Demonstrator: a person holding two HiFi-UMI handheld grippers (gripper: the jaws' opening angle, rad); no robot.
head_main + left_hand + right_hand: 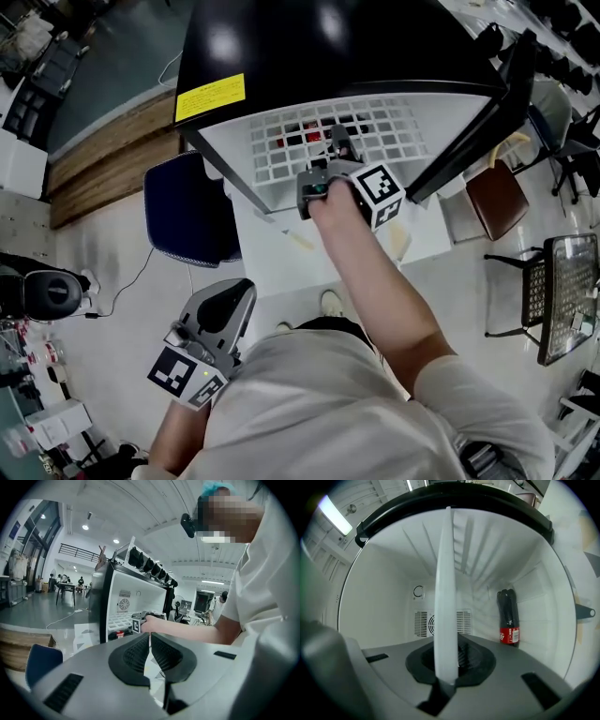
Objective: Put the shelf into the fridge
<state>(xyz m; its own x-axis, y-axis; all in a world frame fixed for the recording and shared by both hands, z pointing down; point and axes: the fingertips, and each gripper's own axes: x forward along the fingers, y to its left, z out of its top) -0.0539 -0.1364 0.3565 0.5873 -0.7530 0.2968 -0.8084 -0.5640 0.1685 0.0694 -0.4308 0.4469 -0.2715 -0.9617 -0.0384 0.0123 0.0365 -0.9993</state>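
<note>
**Shelf in fridge mouth, right tool gripping**

The white grid shelf (342, 139) is sitting inside the open fridge (309, 47). The right tool (447, 656) is pinching the shelf's front edge. A cola bottle (508, 618) is resting near the fridge's back wall. The left tool (150, 651) is hanging outside the fridge, pressed together and empty.

Smooth white plastic shelf (443, 597); glossy black fridge (309, 42).

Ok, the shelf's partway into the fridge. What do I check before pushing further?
1. Right gripper shut on shelf: ok.
2. Door open, clear of shelf: ok.
3. Bottle apart from shelf: ok.
4. Shelf level and seated: cannot tell.
5. Left gripper shut, empty, away from fridge: ok.
</note>
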